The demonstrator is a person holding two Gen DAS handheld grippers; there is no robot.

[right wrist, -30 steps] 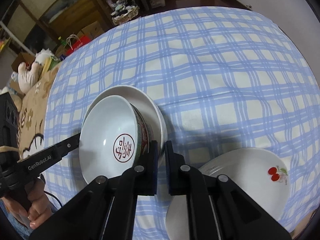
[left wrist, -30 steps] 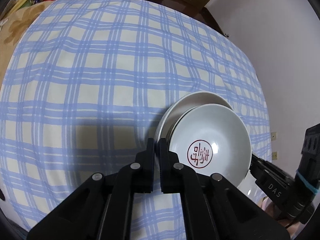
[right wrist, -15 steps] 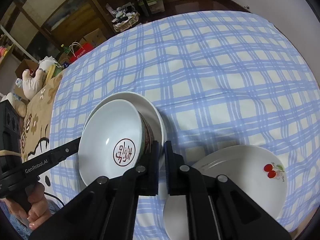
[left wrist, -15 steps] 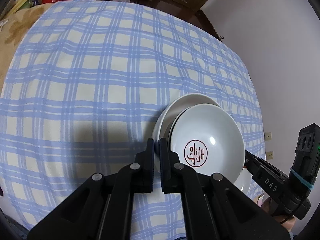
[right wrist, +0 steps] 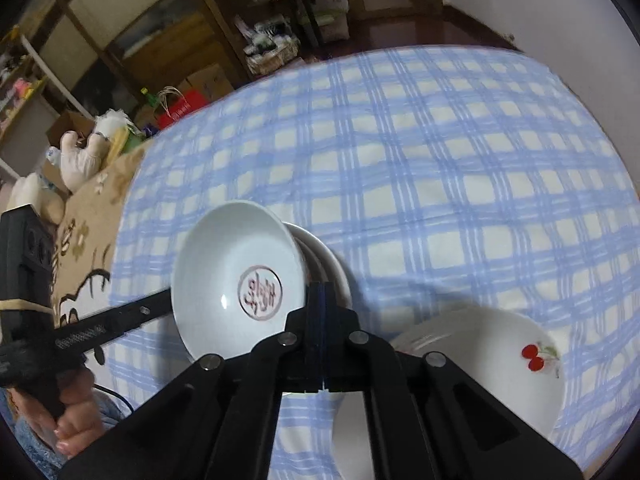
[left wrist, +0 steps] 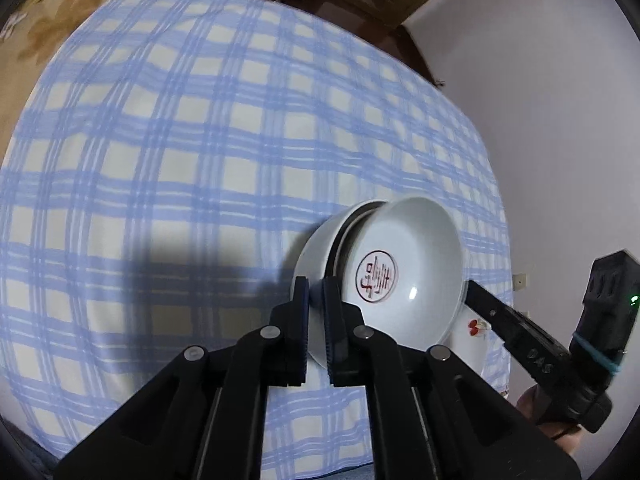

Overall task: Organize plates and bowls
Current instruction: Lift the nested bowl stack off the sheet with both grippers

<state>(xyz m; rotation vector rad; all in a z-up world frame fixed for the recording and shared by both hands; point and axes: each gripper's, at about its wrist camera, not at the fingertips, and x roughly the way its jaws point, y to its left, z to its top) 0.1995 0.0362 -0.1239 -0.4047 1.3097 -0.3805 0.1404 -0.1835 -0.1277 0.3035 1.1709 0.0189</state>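
A white bowl with a red round emblem (left wrist: 400,276) (right wrist: 236,276) sits nested in a second white bowl (left wrist: 320,252) (right wrist: 328,260), both lifted and tilted above the blue checked cloth. My left gripper (left wrist: 314,312) is shut on the near-left rim of the outer bowl. My right gripper (right wrist: 320,308) is shut on the opposite rim of the stack, its fingers pressed together. A stack of white plates with a red cherry print (right wrist: 500,360) lies on the cloth at the right; a sliver of it shows under the bowls in the left wrist view (left wrist: 476,326).
The blue checked tablecloth (left wrist: 180,160) (right wrist: 440,160) covers the table. A white wall (left wrist: 540,100) stands to the right. Beyond the far edge are wooden shelves (right wrist: 180,20), a red bag (right wrist: 180,108) and a soft toy (right wrist: 80,156).
The nested bowls have risen off the cloth and tilted up, held between both grippers. The cherry plates stay where they were.
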